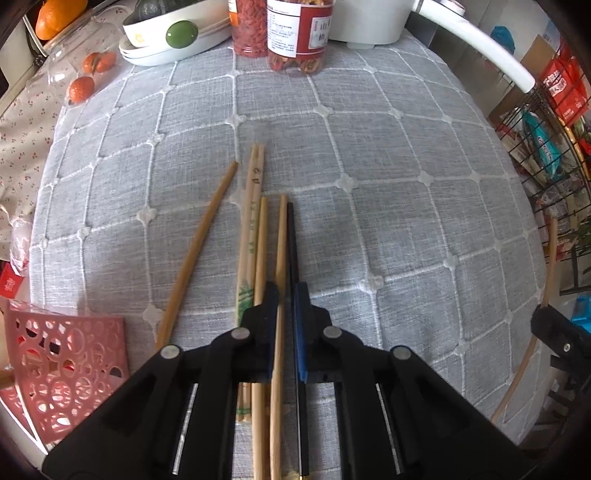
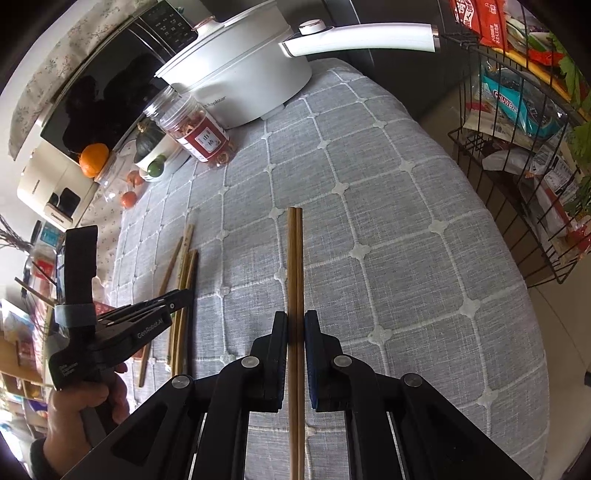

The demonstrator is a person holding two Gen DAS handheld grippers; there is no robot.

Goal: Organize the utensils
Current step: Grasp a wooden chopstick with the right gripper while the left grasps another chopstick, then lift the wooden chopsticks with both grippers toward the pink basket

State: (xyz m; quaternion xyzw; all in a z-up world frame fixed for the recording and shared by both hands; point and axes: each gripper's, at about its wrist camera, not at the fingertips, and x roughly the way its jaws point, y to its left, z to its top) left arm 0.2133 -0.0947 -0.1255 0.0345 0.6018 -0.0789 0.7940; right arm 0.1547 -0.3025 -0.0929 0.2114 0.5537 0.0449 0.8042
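Observation:
Several chopsticks lie on the grey checked tablecloth (image 1: 369, 155). My left gripper (image 1: 285, 291) is shut on a light wooden chopstick (image 1: 281, 243) and a black chopstick (image 1: 291, 236). Beside them lie a printed bamboo pair (image 1: 253, 192), another light chopstick (image 1: 261, 236) and a brown chopstick (image 1: 207, 229) angled left. My right gripper (image 2: 295, 317) is shut on a pair of brown chopsticks (image 2: 295, 258) pointing forward over the cloth. The left gripper (image 2: 184, 295) also shows in the right wrist view, over the loose chopsticks (image 2: 184, 266).
A pink perforated basket (image 1: 70, 354) sits at the near left. At the far edge stand two snack jars (image 1: 299, 33), a white dish (image 1: 166, 40), tangerines (image 1: 88, 74) and a white electric pot (image 2: 243, 74). A wire rack of packets (image 2: 524, 147) stands right of the table.

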